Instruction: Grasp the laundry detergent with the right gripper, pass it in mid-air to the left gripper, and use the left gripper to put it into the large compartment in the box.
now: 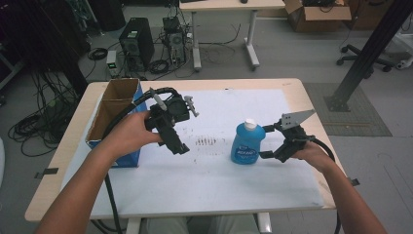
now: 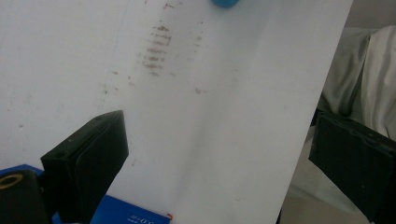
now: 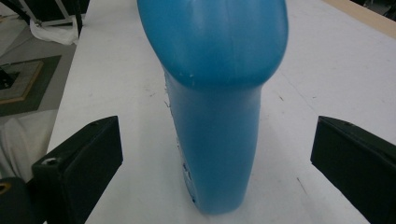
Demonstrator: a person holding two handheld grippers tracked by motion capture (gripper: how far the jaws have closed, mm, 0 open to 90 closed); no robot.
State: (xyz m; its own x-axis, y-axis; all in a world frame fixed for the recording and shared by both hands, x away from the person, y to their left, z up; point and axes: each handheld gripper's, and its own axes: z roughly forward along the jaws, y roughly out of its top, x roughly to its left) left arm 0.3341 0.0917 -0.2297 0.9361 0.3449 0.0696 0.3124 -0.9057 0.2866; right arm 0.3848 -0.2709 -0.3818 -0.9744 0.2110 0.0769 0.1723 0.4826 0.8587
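On the tabletop (image 1: 204,190), right of centre, a blue bottle (image 1: 246,144) with a white cap (image 1: 250,124) stood upright on the white sheet that covered most of the surface. Just to its right the right gripper (image 1: 265,142) was held low by the person's right hand (image 1: 311,155), its fingers (image 1: 269,129) spread wide and reaching toward the bottle's side, one near the shoulder and one near the base. From the right gripper view the bottle rose between the two black fingers (image 3: 79,163) with open sheet on either side of it, so they flanked it without touching and held nothing. Left of centre the left hand (image 1: 129,131) held the left gripper (image 1: 178,146) raised above the sheet and tilted downward, well apart from the bottle. Its own view showed its fingers (image 2: 88,158) also wide apart and empty, looking down on the bare sheet, a patch of brown smudges (image 2: 156,46) and the bottle's blue edge at the top. The same smudges lay on the sheet between the two grippers in the high view. At the tabletop's left side an open cardboard box (image 1: 114,114) with blue sides stood just behind the left hand.
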